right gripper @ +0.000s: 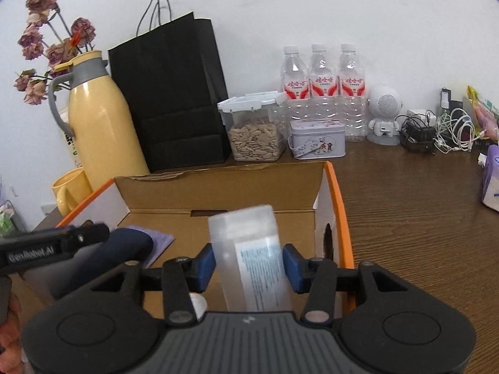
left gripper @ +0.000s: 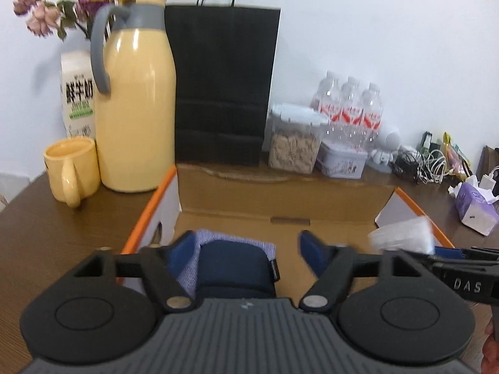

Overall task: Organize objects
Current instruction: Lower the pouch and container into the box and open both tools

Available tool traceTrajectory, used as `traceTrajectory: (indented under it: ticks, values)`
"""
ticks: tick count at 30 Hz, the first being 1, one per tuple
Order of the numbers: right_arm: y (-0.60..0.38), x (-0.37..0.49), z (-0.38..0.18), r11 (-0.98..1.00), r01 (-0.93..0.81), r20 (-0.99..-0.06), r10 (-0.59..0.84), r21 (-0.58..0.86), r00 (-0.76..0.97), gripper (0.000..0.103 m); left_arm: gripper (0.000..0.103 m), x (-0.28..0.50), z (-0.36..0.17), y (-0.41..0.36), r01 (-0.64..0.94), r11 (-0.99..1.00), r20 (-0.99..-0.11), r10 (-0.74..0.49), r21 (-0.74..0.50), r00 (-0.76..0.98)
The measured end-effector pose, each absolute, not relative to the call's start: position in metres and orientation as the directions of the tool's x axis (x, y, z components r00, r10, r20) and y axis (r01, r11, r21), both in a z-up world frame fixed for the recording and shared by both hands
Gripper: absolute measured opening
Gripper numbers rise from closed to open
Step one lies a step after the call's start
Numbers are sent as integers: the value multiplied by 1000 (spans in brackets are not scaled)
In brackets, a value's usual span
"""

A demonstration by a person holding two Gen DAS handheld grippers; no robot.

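Clamped in the right gripper [right gripper: 249,266], the translucent bottle [right gripper: 252,258] should be lowered into the cardboard box [right gripper: 218,187] beside the navy pouch [left gripper: 234,268], left gripper [left gripper: 246,249] jaws kept apart.

Home tabletop, thermos jug [left gripper: 134,109], dried flowers [right gripper: 46,46], charger cables [right gripper: 449,131]

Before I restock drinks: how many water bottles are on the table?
3. The water bottles stand in a row against the back wall, behind the tin: left bottle, middle bottle, right bottle. More could be hidden behind the black bag.
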State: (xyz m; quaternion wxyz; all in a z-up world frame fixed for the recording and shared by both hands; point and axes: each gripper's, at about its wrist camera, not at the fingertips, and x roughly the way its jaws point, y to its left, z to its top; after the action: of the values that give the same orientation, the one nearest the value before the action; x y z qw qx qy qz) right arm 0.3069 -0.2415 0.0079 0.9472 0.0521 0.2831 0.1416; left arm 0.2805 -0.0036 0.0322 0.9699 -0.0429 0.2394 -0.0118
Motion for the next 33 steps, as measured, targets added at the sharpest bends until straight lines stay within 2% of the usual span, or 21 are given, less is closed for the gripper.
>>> traceTrajectory:
  ticks: [1,2,3,4,7,17,27,33]
  values:
    - [-240,305,9,955,-241,-518,297,173,802,66,98,279,34,-5,-4,997,-454,-31,-76,890]
    - [-239,303,10,956,-243,-511,294,165,808,73,101,277,35,-6,-11,998,-445,-19,-66,895]
    - [-238,300,11,956,-248,-500,294,158,815,85,103,276,36,-7,-14,998,-435,-13,-61,900]
    - [-238,299,13,956,-249,-492,295,157,819,92,103,274,38,-7,-18,998,-427,-9,-59,904]
    - [-239,295,17,954,-251,-467,298,162,833,103,103,271,43,-5,-32,997,-412,0,-69,911]
    - [-239,271,44,948,-282,-396,319,150,861,103,103,242,78,-2,-34,995,-319,3,-93,948]
    - [-240,217,73,941,-317,-341,338,117,877,103,103,193,102,0,-25,997,-305,1,-74,952]
    - [-246,175,80,937,-335,-331,348,98,877,103,103,156,107,5,-29,997,-327,4,-70,945]
